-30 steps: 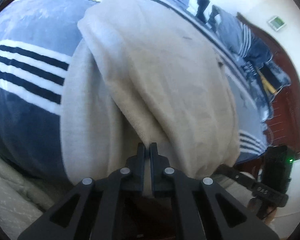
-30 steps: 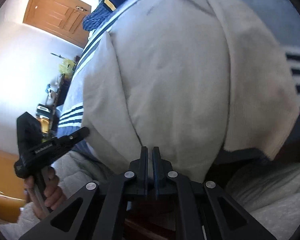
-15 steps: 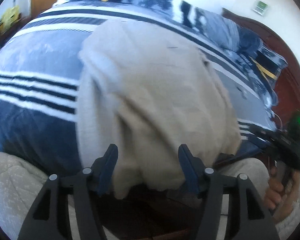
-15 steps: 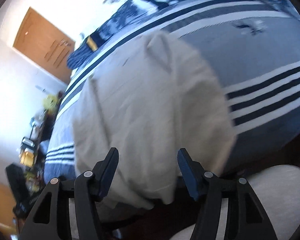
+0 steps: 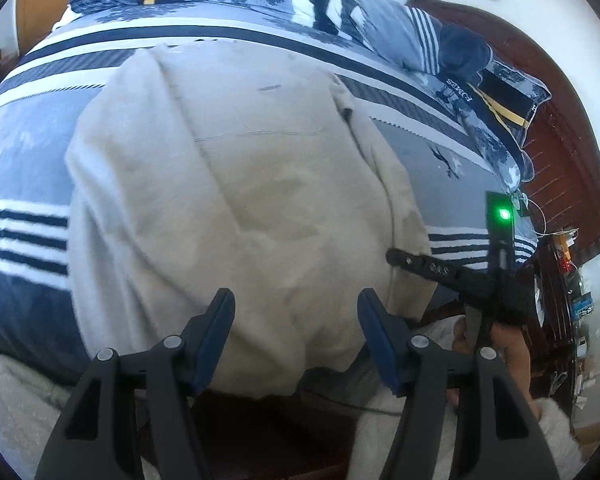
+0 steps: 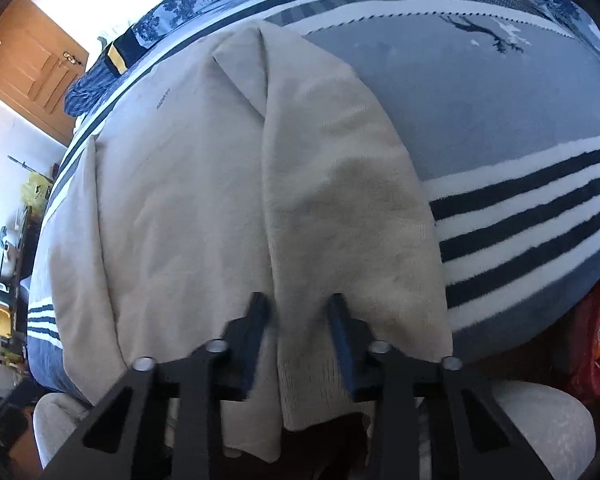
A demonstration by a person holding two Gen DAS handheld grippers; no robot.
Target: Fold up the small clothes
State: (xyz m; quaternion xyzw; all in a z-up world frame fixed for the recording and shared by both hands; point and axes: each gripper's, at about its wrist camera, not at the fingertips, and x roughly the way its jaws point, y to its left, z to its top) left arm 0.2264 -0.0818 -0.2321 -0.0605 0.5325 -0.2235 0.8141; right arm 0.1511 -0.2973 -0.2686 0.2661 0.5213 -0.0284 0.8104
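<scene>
A cream knit garment (image 5: 252,184) lies spread on the bed, both sides folded in over its middle, its lower hem hanging off the near edge. It also shows in the right wrist view (image 6: 228,200). My left gripper (image 5: 296,312) is open and empty, its jaws either side of the hem's middle. My right gripper (image 6: 300,312) is open, its jaws straddling the hem of the folded right flap without pinching it. The right gripper's body (image 5: 460,276) shows at the right in the left wrist view.
The bed has a blue, white and navy striped blanket (image 6: 520,208). Patterned pillows (image 5: 480,80) lie by a dark wooden headboard (image 5: 560,184). A wooden door (image 6: 32,68) and cluttered shelves (image 6: 8,272) stand at the left. My pale-trousered knees (image 6: 540,424) are at the near edge.
Both grippers were shut on the garment's hem a second ago. They opened, let it go and pulled back a little; the right jaws are narrower now than half a second ago.
</scene>
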